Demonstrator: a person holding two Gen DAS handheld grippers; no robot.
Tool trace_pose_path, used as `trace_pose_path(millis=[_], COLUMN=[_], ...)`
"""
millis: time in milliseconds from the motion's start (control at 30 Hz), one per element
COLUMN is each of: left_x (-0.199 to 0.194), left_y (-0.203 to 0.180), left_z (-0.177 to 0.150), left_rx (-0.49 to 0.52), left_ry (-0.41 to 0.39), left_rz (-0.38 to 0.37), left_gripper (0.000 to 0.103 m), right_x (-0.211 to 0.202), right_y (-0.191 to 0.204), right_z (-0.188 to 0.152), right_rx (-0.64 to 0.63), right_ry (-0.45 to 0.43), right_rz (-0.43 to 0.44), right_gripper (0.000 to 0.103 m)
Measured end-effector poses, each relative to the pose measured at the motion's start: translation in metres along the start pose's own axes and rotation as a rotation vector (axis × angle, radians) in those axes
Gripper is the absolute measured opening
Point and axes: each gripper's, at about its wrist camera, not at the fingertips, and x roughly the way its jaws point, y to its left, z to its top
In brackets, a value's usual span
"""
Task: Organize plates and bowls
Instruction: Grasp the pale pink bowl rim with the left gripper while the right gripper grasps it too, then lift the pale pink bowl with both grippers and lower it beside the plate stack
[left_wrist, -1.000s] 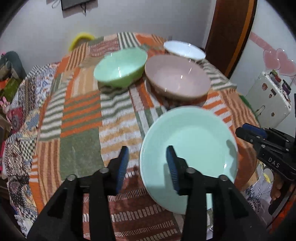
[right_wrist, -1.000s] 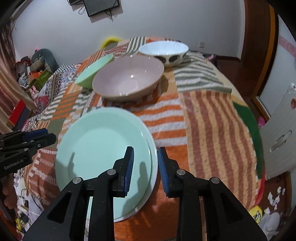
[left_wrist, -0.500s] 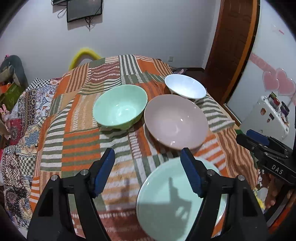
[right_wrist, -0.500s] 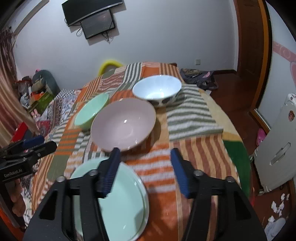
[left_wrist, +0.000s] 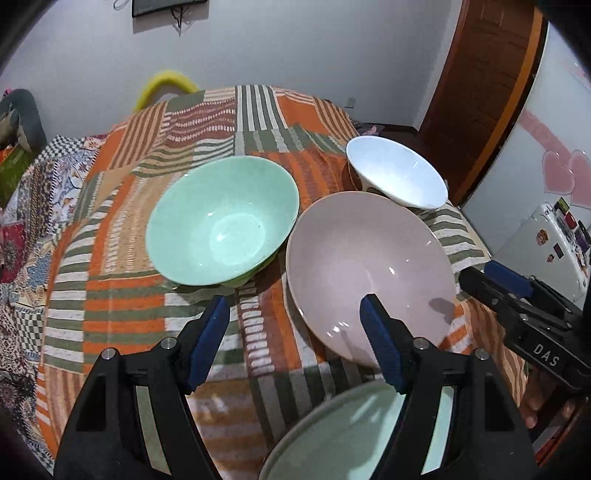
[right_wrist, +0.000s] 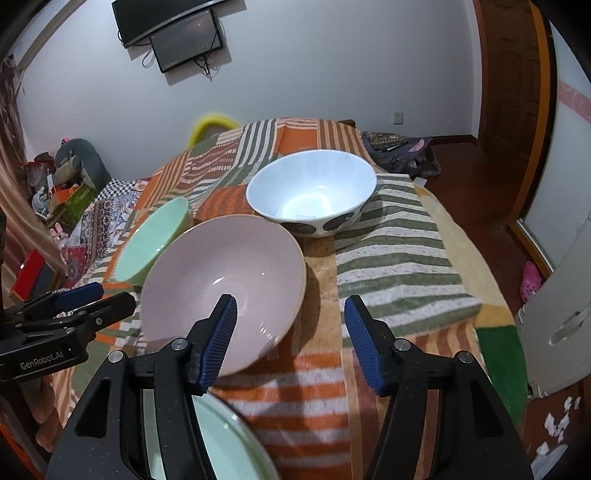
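Observation:
A green bowl (left_wrist: 221, 225), a wide pink bowl (left_wrist: 369, 269) and a white bowl (left_wrist: 397, 175) stand on the patchwork-covered table (left_wrist: 110, 295). A pale green plate (left_wrist: 351, 435) lies at the near edge, on another plate. My left gripper (left_wrist: 295, 339) is open and empty, above the cloth between the green and pink bowls. My right gripper (right_wrist: 290, 336) is open and empty, over the pink bowl's (right_wrist: 221, 291) near right rim. The white bowl (right_wrist: 312, 195), green bowl (right_wrist: 151, 240) and plate (right_wrist: 221, 446) also show in the right wrist view.
A wooden door (left_wrist: 491, 92) and a white cabinet (left_wrist: 554, 240) stand to the right of the table. Cluttered fabric and boxes (right_wrist: 62, 184) lie to the left. A screen (right_wrist: 184, 37) hangs on the far wall. A yellow chair back (left_wrist: 166, 85) rises behind the table.
Both grippers have opened, let go of the green plate and drawn up and forward toward the bowls. The plate now lies at the near table edge below them.

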Motion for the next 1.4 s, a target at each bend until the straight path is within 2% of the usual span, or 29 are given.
trace_pose_path(millis=[200, 267, 367, 467, 533, 633, 800, 1000, 1400], left_x=[0.021, 0.025, 0.03, 0.036, 0.04, 0.044, 0.045, 0.038, -0.009], left_y=[0.002, 0.003, 0.002, 0.002, 0.002, 0.002, -0.001, 0.002, -0.015], left_z=[0.005, 0.007, 0.008, 0.007, 0.006, 0.005, 0.004, 0.001, -0.013], left_rx=[-0.022, -0.027, -0.021, -0.018, -0.022, -0.022, -0.006, -0.014, 0.059], left_ry=[0.015, 0.015, 0.023, 0.038, 0.051, 0.061, 0.053, 0.061, 0.004], left_rz=[-0.013, -0.022, -0.031, -0.043, -0.06, -0.074, -0.035, -0.058, -0.033], left_gripper=[0.072, 0.069, 0.058, 0.041, 0.028, 0.016, 0.014, 0.014, 0.014], right_x=[0.02, 0.025, 0.033, 0.039, 0.042, 0.043, 0.039, 0.032, -0.002], right_y=[-0.005, -0.006, -0.005, -0.006, -0.006, -0.004, -0.004, -0.004, 0.005], right_z=[0.003, 0.004, 0.004, 0.003, 0.001, -0.001, 0.0, 0.0, -0.001], right_rx=[0.017, 0.02, 0.025, 0.036, 0.035, 0.024, 0.014, 0.017, 0.007], right_ry=[0.037, 0.049, 0.078, 0.105, 0.12, 0.122, 0.13, 0.125, 0.086], right_rz=[0.027, 0.035, 0.05, 0.071, 0.08, 0.068, 0.057, 0.053, 0.05], right_gripper=[0.057, 0.055, 0.047, 0.035, 0.022, 0.018, 0.015, 0.015, 0.015])
